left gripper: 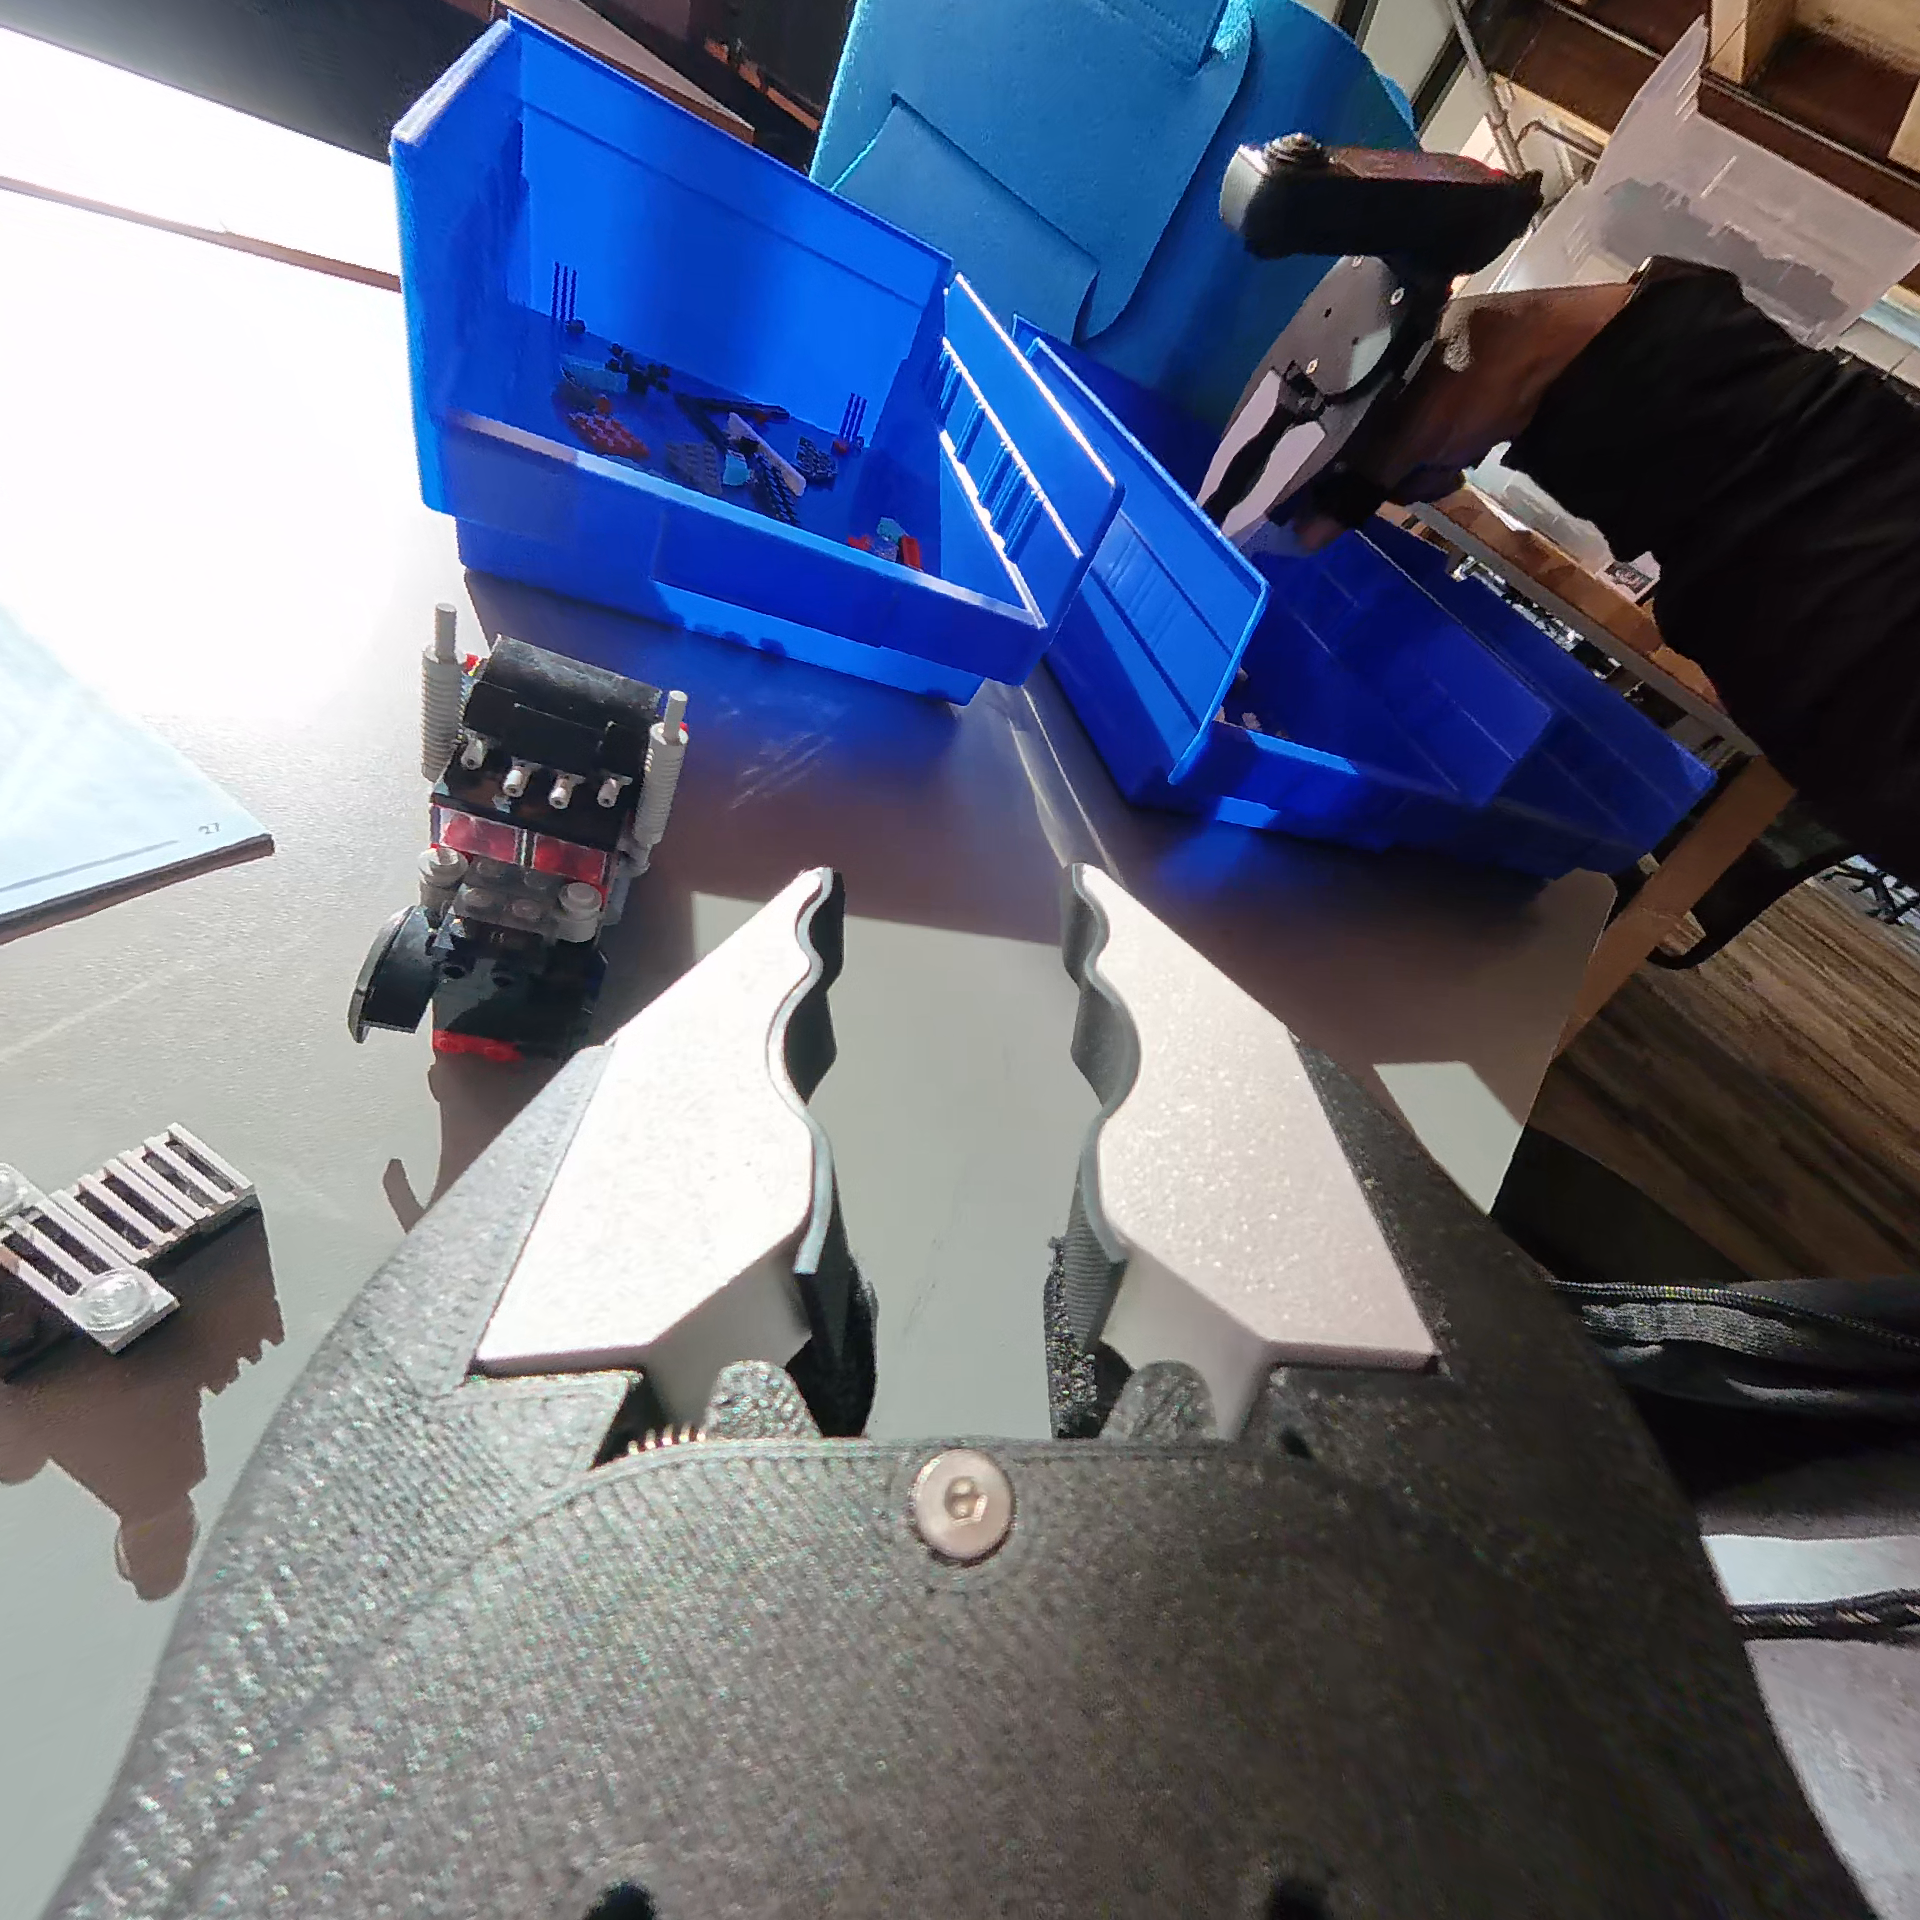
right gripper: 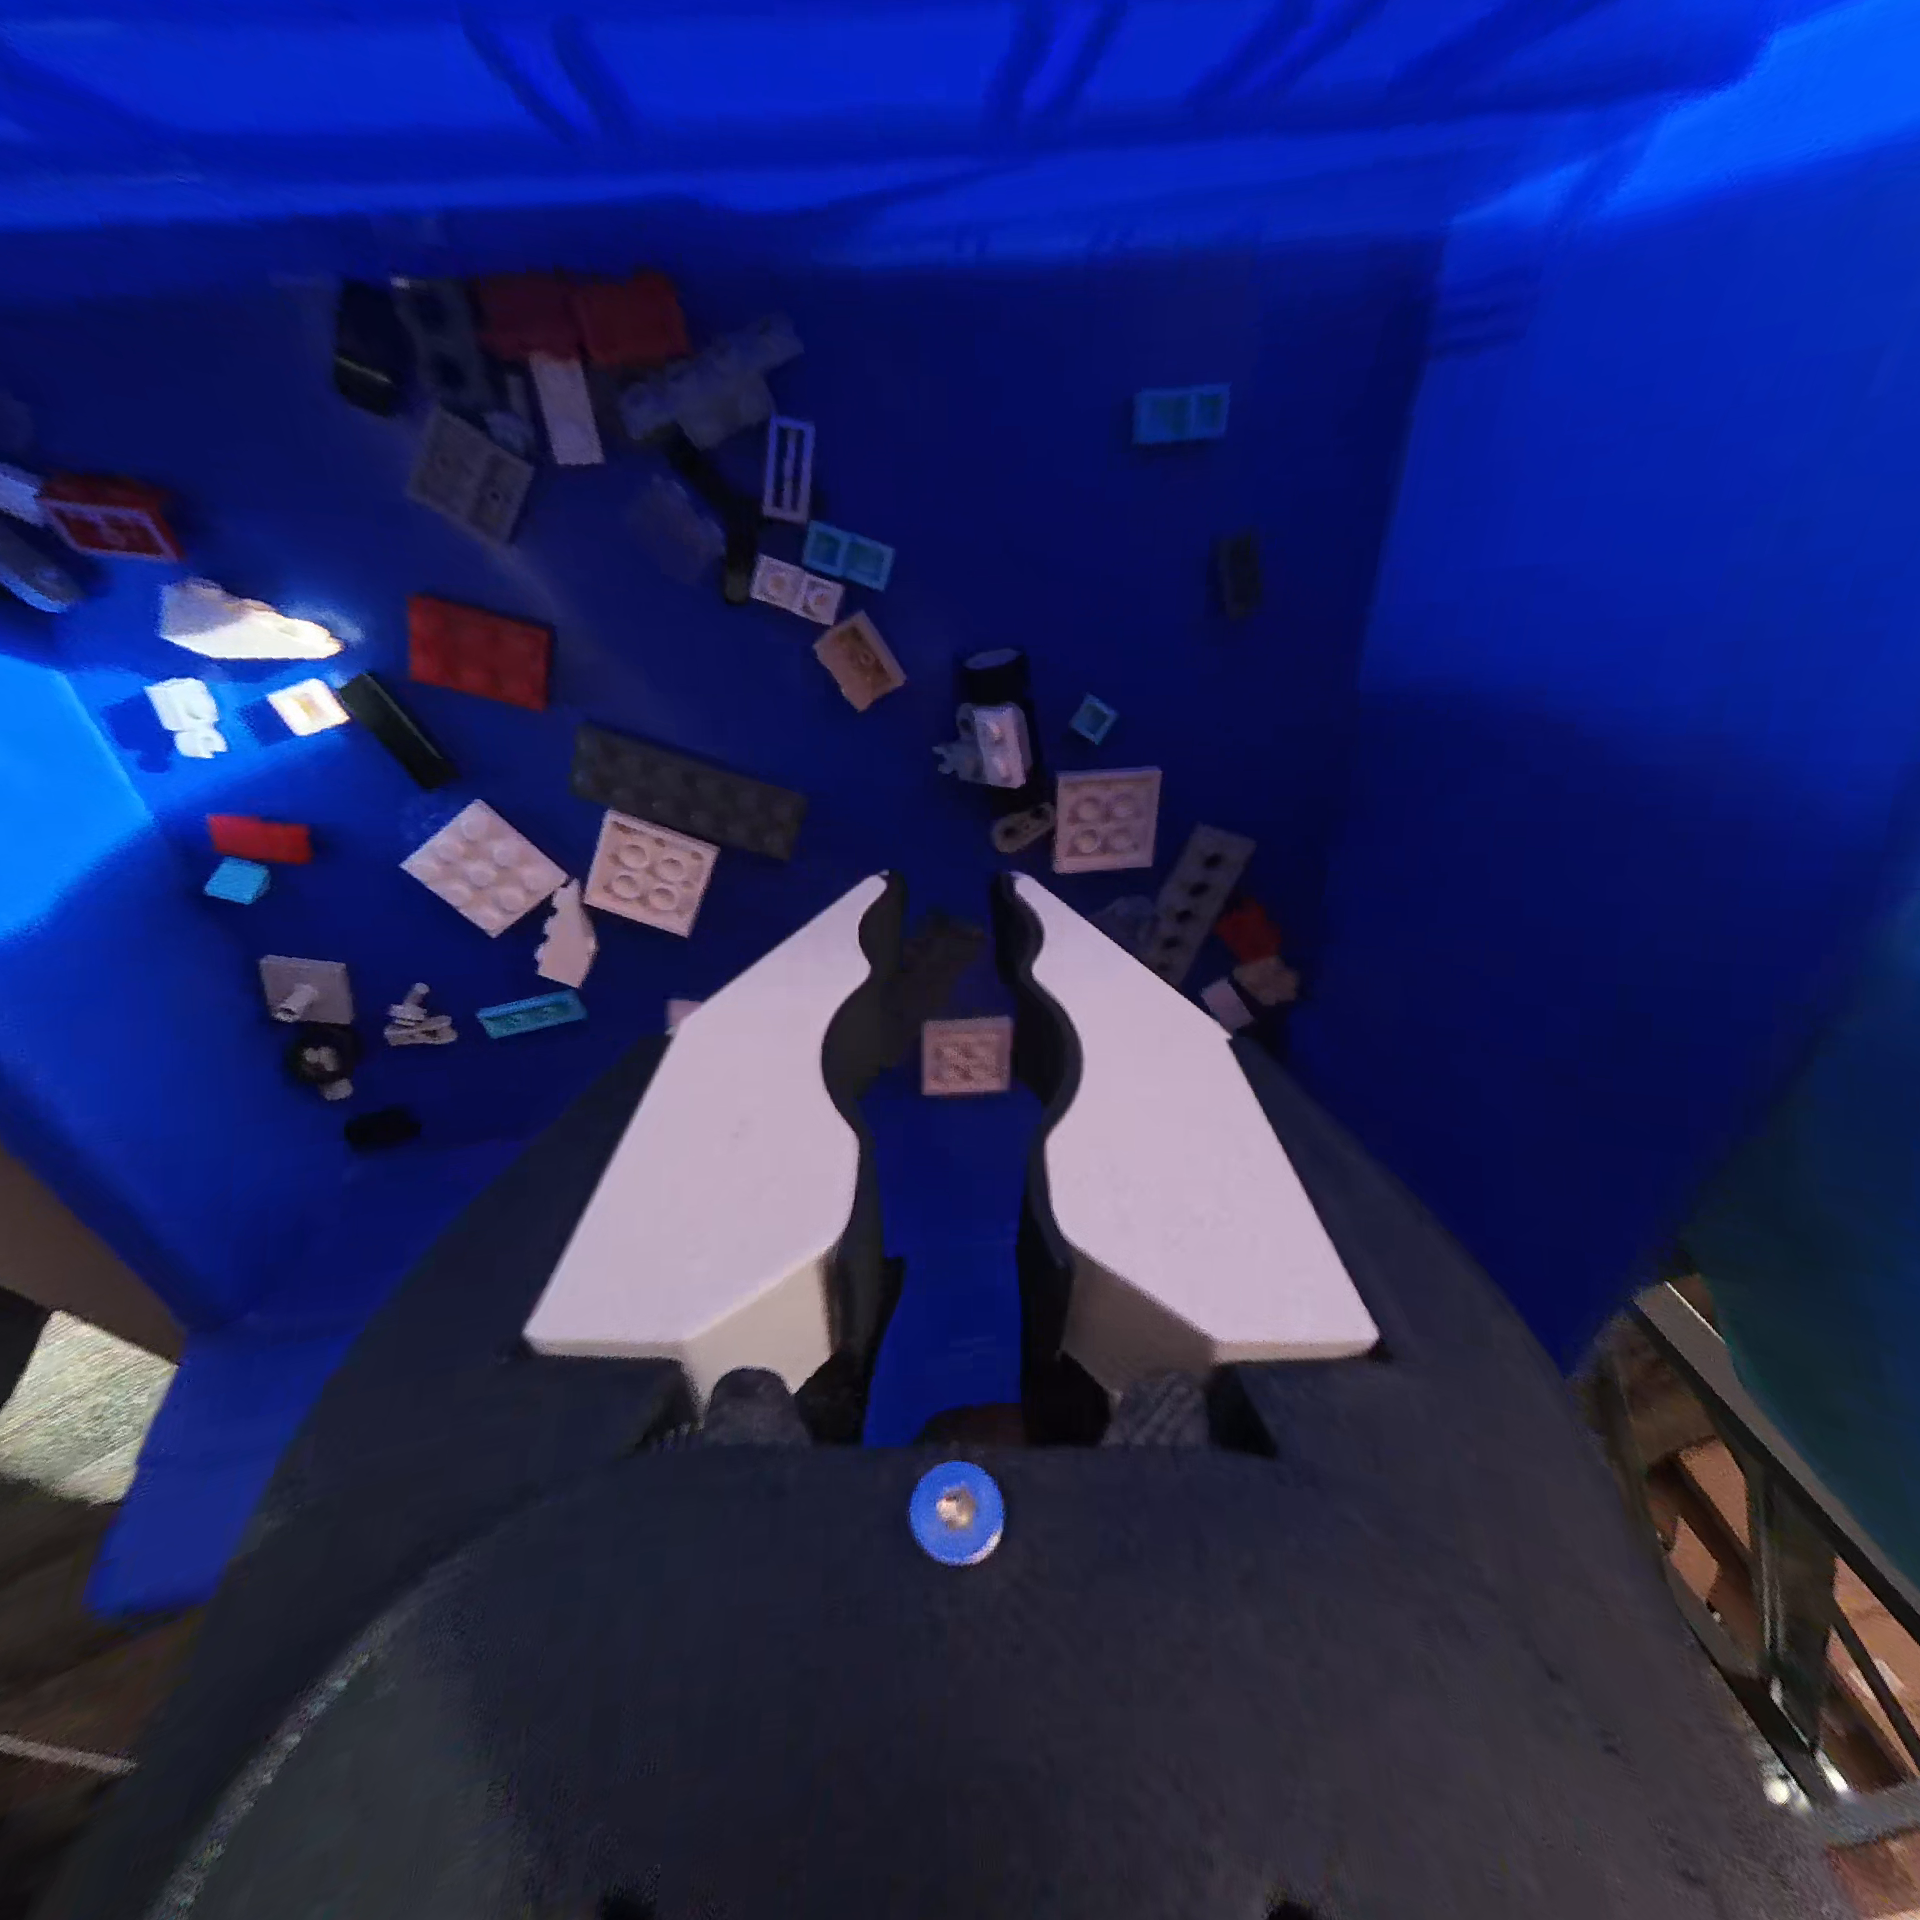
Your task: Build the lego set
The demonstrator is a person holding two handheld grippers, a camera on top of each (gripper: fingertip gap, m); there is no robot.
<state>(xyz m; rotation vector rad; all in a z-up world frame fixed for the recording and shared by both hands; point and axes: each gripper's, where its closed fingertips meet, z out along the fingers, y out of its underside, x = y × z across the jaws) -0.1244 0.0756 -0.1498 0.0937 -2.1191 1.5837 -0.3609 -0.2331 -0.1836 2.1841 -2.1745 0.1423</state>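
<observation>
Our right gripper [right gripper: 945, 883] hangs inside the right-hand blue bin [left gripper: 1351, 717], its jaws narrowly parted and holding nothing, tips just above a dark grey piece [right gripper: 940, 951] on the bin floor, with a small tan plate [right gripper: 966, 1055] showing between the fingers. Our left gripper [left gripper: 951, 883] waits wide apart and empty above the surface, near its right edge. The part-built truck [left gripper: 520, 852] stands on the surface before the left blue bin [left gripper: 582, 582], with a grey grille assembly [left gripper: 114, 1236] at the surface's left edge. The pieces lie crowded and flat, so we judge a closing pinch may catch a neighbour or slide off a thin plate. The view is blurred, which could mislead our aim.
</observation>
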